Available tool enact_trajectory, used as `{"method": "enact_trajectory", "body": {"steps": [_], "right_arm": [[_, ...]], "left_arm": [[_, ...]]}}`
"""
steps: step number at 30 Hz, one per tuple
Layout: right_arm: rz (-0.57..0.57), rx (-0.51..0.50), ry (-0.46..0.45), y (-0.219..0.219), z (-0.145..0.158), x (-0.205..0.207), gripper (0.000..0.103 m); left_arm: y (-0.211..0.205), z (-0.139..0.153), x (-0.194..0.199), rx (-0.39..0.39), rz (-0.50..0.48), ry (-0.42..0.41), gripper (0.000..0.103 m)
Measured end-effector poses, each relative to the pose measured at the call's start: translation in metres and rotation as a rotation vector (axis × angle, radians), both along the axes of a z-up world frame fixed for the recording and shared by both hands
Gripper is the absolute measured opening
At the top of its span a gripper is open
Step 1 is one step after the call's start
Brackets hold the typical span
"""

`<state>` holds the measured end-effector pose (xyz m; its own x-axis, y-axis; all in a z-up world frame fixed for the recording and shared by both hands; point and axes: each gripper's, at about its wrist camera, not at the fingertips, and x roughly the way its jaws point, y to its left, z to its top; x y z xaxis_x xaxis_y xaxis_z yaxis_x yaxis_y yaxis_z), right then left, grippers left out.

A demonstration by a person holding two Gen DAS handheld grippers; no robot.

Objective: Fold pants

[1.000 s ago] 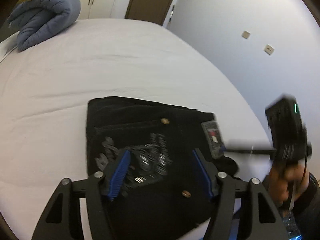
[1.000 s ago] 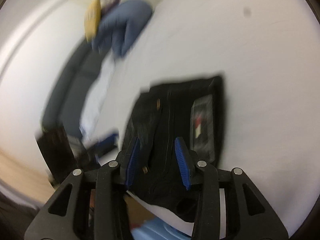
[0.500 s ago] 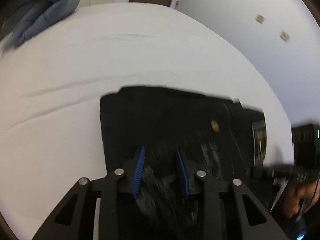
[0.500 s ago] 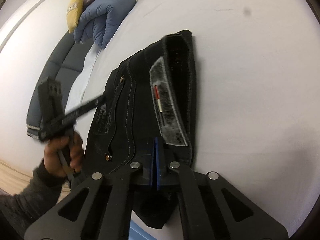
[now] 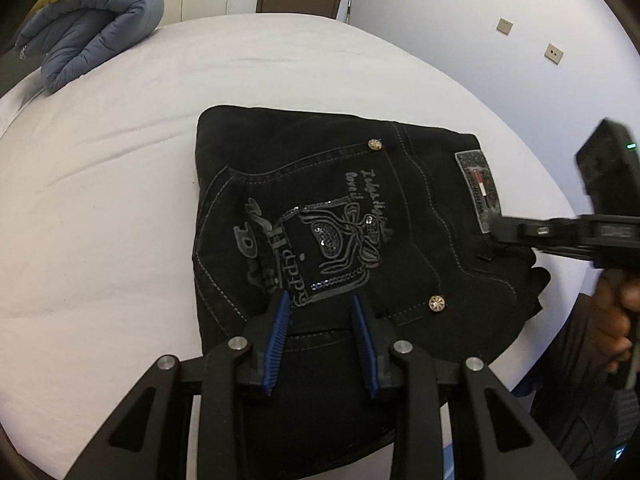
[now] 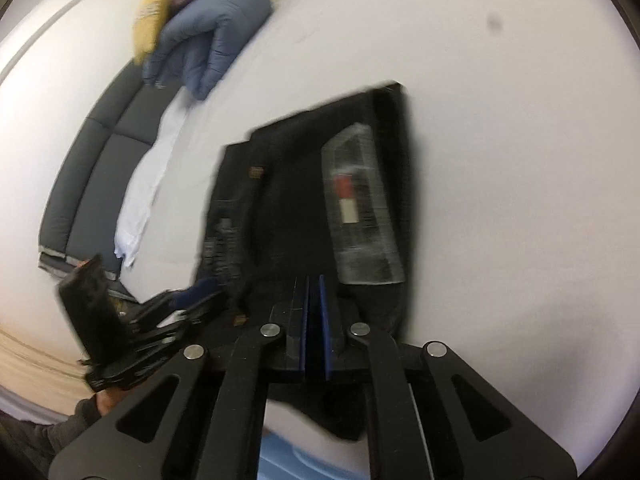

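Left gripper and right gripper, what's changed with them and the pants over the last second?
The left gripper, wide open a second ago, half closed, then reopened partway; it now hovers over the embroidered pocket of the pants, holding nothing. The right gripper went from open to shut by the waistband patch; whether it pinches cloth is unclear. The pants stay folded on the bed, and the blue duvet has not moved.

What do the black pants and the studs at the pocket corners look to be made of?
The pants look like black denim, matte and slightly fuzzy, judging by the pale contrast stitching and jeans-style pocket. The studs look like shiny pale metal with a floral stamp, though plated plastic can't be ruled out.
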<state>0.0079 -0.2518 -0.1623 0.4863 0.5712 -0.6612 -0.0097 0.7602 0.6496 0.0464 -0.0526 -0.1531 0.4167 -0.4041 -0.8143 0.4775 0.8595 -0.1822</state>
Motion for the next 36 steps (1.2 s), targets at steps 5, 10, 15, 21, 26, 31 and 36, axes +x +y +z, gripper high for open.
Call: {"method": "enact_trajectory", "body": {"steps": [5, 10, 15, 21, 26, 31, 36], "right_arm": [[0.037, -0.018, 0.011, 0.011, -0.027, -0.019, 0.005], [-0.006, 0.035, 0.015, 0.003, -0.023, -0.024, 0.005], [-0.075, 0.030, -0.033, -0.010, 0.012, -0.031, 0.048], [-0.215, 0.034, -0.042, -0.047, 0.025, -0.031, 0.080], [-0.181, 0.033, 0.018, -0.052, 0.013, -0.015, 0.080], [-0.172, 0.029, 0.087, -0.052, -0.009, 0.005, 0.080], [-0.166, 0.016, 0.112, -0.054, -0.021, 0.028, 0.079]], "left_arm": [[-0.008, -0.004, -0.003, 0.003, -0.004, 0.004, 0.034], [-0.007, -0.006, 0.001, -0.008, 0.002, 0.009, 0.034], [0.000, 0.002, 0.006, -0.010, 0.011, 0.018, 0.035], [0.004, 0.012, 0.007, -0.030, 0.001, 0.040, 0.050], [0.016, 0.053, -0.001, -0.053, 0.019, -0.034, 0.095], [0.058, 0.063, 0.029, -0.097, 0.143, -0.024, 0.103], [0.073, 0.022, 0.074, -0.122, 0.167, 0.187, 0.102]]}}
